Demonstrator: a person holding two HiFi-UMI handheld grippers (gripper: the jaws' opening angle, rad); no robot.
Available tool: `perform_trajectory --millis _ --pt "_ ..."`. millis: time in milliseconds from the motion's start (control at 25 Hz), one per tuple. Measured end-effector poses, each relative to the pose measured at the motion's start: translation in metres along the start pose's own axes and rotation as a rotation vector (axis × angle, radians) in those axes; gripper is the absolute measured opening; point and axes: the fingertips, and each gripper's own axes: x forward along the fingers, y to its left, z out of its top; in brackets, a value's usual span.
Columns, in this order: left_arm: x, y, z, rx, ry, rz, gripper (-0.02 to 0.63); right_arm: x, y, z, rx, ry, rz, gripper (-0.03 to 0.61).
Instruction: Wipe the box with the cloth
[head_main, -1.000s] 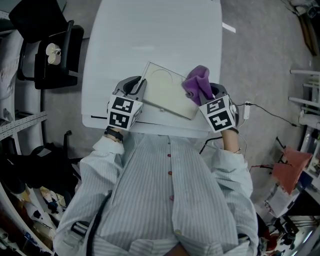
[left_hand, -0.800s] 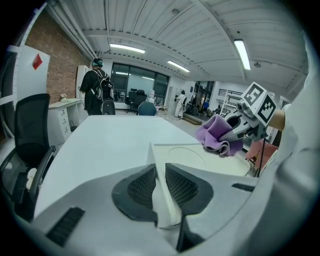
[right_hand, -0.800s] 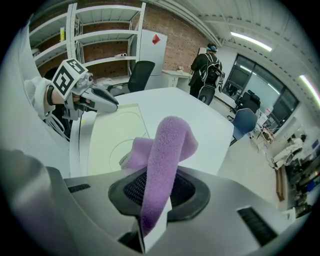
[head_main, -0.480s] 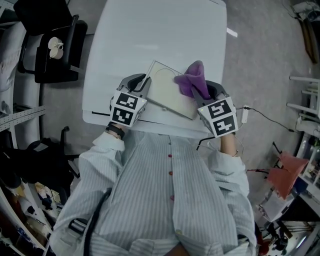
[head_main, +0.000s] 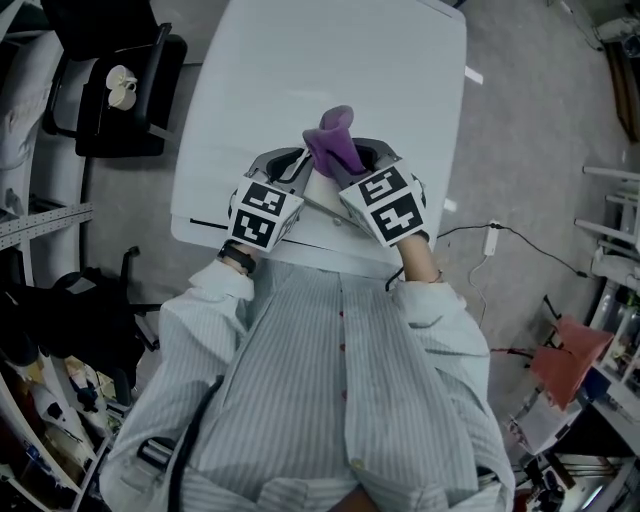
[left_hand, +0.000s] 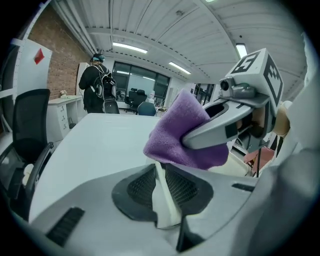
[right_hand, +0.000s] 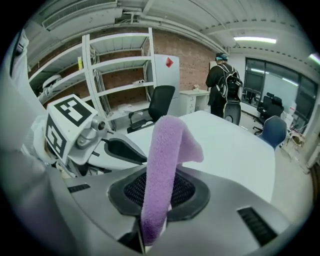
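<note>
The flat white box (head_main: 322, 200) lies near the front edge of the white table (head_main: 330, 60), mostly hidden under both grippers. My left gripper (head_main: 290, 165) is shut on the box's thin left edge (left_hand: 161, 197), which shows between its pads. My right gripper (head_main: 350, 158) is shut on the purple cloth (head_main: 330, 138). The cloth (right_hand: 162, 170) stands up from the right gripper's jaws and folds over at the top. In the left gripper view the cloth (left_hand: 180, 132) rests just past my jaws, over the box, with the right gripper (left_hand: 235, 120) close behind it.
A black office chair (head_main: 110, 90) stands left of the table. A cable with a plug (head_main: 492, 238) lies on the floor to the right. Shelves (right_hand: 115, 75) line the brick wall. A person with a backpack (right_hand: 220, 82) stands far off.
My right gripper has carried the cloth leftward across the box, from its right end to right beside the left gripper. The left gripper has kept still on the box's edge.
</note>
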Motion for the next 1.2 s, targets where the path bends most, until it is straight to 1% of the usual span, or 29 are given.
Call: perform_trajectory --millis 80,200,360,520,600,880,1080,1200 --pt "0.000 0.000 0.000 -0.002 -0.004 0.000 0.046 0.010 -0.001 -0.005 -0.016 0.036 -0.012 0.067" --pt "-0.001 0.001 0.000 -0.007 -0.010 0.001 0.046 0.019 -0.001 -0.013 -0.016 0.080 -0.004 0.066" --pt "-0.001 0.002 -0.001 -0.009 -0.013 0.002 0.046 0.025 0.000 -0.019 -0.018 0.113 -0.019 0.064" --pt "0.000 0.003 -0.002 -0.019 -0.011 -0.003 0.046 0.023 0.002 -0.023 -0.082 0.143 -0.049 0.064" --pt "0.000 0.002 -0.001 -0.021 -0.010 -0.002 0.046 0.019 0.004 -0.028 -0.094 0.161 -0.050 0.064" --pt "0.000 0.002 0.000 -0.023 -0.012 0.002 0.046 -0.002 0.001 -0.053 -0.072 0.196 -0.020 0.064" --pt "0.001 0.002 -0.001 -0.024 -0.010 0.003 0.046 -0.017 -0.004 -0.069 -0.033 0.193 -0.032 0.064" --pt "0.000 0.002 -0.001 -0.022 -0.007 0.002 0.046 -0.025 -0.007 -0.078 -0.029 0.212 -0.042 0.064"
